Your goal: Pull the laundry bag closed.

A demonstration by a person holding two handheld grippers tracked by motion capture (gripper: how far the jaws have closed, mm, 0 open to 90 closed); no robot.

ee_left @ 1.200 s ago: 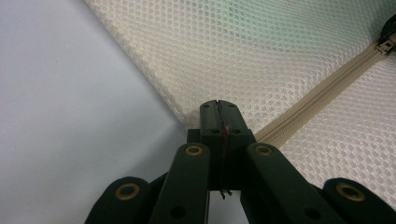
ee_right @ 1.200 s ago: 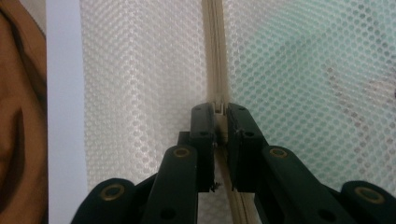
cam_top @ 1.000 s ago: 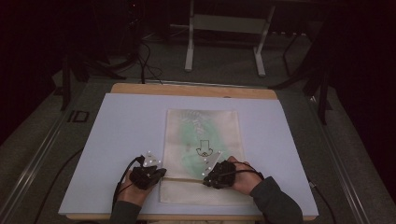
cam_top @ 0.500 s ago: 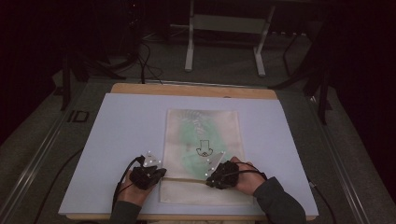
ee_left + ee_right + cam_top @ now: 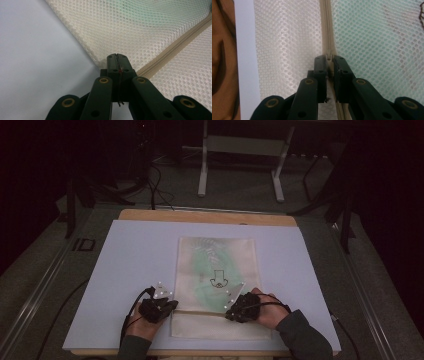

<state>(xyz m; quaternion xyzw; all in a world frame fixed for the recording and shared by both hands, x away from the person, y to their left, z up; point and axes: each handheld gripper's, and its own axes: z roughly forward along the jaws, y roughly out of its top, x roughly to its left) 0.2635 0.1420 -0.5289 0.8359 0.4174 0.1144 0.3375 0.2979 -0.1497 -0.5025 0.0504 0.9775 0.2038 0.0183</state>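
One mesh bag [image 5: 217, 270], lengthwise front-to-back

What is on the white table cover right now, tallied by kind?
Mesh bag with a zipper, something green inside: 1
Hand-held gripper: 2, left shut at the bag's edge, right closed on the zipper pull
Total: 3

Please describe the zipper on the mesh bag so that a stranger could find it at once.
On the pale table cover lies a cream mesh bag with something green inside. Near its close end, a beige zipper crosses it between the left gripper and right gripper: smooth tape, unlike the honeycomb mesh.
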